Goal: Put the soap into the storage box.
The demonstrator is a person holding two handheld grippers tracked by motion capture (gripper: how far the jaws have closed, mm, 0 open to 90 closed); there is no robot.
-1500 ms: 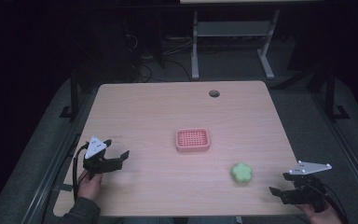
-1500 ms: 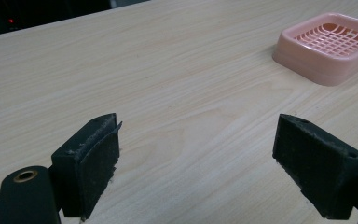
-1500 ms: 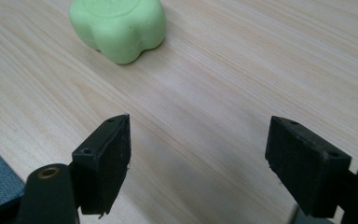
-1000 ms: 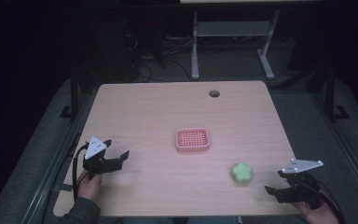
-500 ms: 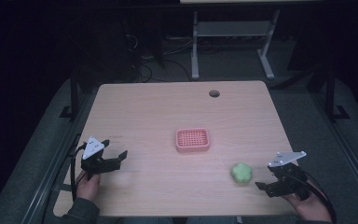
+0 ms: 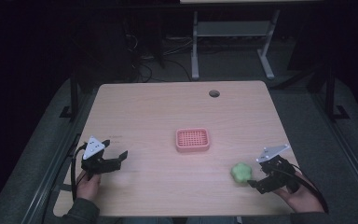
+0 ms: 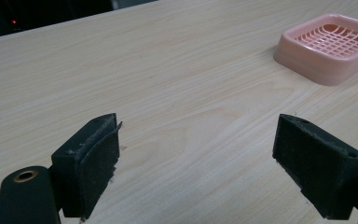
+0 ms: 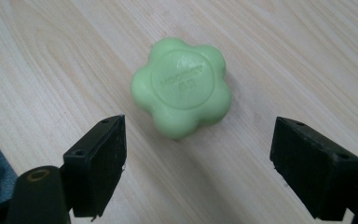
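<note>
A green flower-shaped soap (image 6: 241, 172) lies flat on the wooden table (image 6: 168, 107), near its front right. My right gripper (image 6: 255, 180) sits just right of it, open, jaws pointing at it. In the right gripper view the soap (image 8: 181, 87) lies a little ahead of the open gripper (image 8: 205, 140), centred on the gap and touching neither jaw. A pink slotted dish (image 6: 192, 140) rests mid-table. My left gripper (image 6: 120, 159) hovers open at the front left, holding nothing. In the left gripper view the gripper (image 7: 200, 140) faces bare wood, with the dish (image 7: 328, 42) at the far right.
A round cable hole (image 6: 214, 93) is set in the table near its back edge. Beyond the table stands a grey metal frame (image 6: 233, 32) on a dark floor. A hand and sleeve hold each gripper at the front edge.
My right gripper has moved left from the table's right edge up to the green soap, still open. The left gripper has barely shifted.
</note>
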